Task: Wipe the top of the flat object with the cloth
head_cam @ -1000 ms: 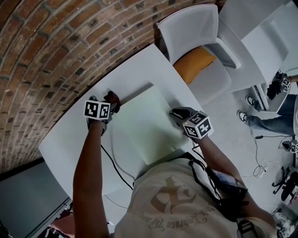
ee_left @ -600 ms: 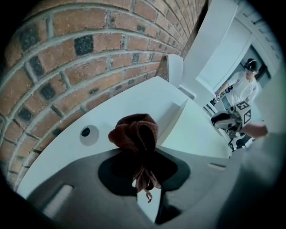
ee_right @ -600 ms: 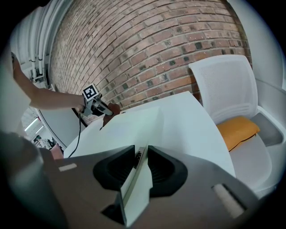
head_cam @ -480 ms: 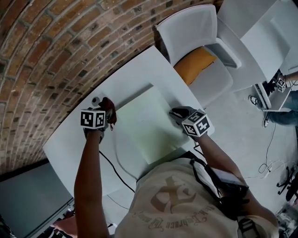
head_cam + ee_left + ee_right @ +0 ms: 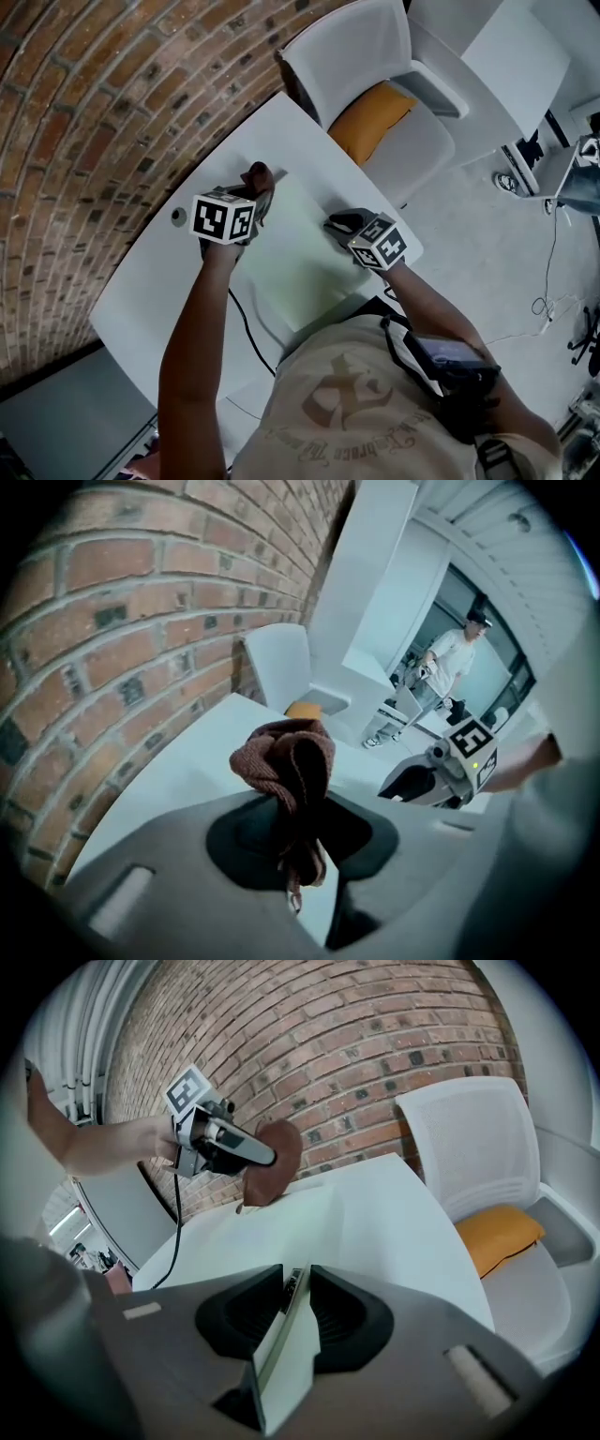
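1. Looking down from the head view, we see the pale board (image 5: 300, 258) lying flat on the white table (image 5: 155, 272); the left gripper (image 5: 253, 194) holds the cloth (image 5: 260, 176) at its far corner, and the right gripper (image 5: 339, 225) meets its right edge.
2. Left gripper view: we see the jaws clamped on the bunched brown cloth.
3. Right gripper view: we see the jaws pinching the board's thin edge.
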